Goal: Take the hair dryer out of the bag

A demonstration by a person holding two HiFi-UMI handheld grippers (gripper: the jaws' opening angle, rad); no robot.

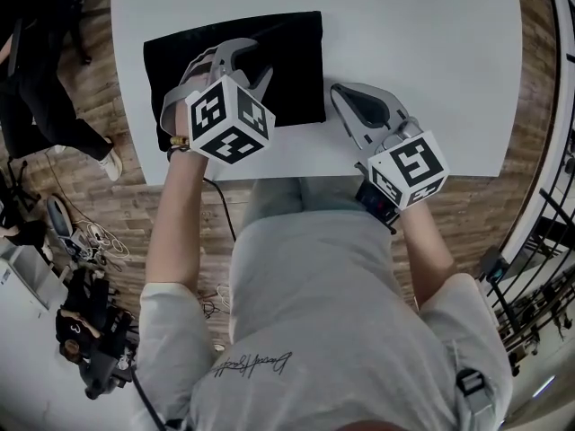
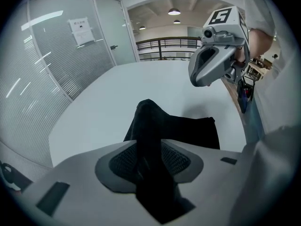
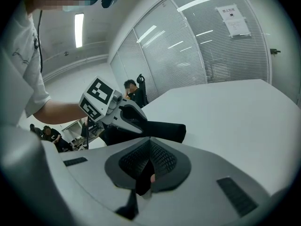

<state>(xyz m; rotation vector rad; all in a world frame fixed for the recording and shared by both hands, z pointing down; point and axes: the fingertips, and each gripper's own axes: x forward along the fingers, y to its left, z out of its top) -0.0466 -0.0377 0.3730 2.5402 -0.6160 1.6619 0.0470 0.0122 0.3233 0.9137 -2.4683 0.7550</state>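
Step in hand, as judged: securing the bag so that it can be opened. The left gripper (image 1: 259, 59), grey moulded plastic with dark cross-hatched pads, stands with its jaws apart over the flat rectangular bag of matte black cloth (image 1: 292, 52). A soft ridge of that cloth rises between the jaws and runs on ahead of them, and the pads do not appear to press on it. The hair dryer shows in no view and is presumably inside the bag; the bag's mouth cannot be made out. To do this well, the left jaws should close on a shallow fold of the top layer only, near an edge, because limp cloth slides and bunches, and a deep bite could trap a hard body beneath. The smooth white table (image 1: 404, 25) offers little friction, so the bag is likely to drag unless lifted or pinned. The right gripper (image 1: 338, 93), of the same build, has its jaws closed on nothing. It lies over bare tabletop, with the bag's right edge just to the left of its jaws, well placed to enter once a mouth is held open.
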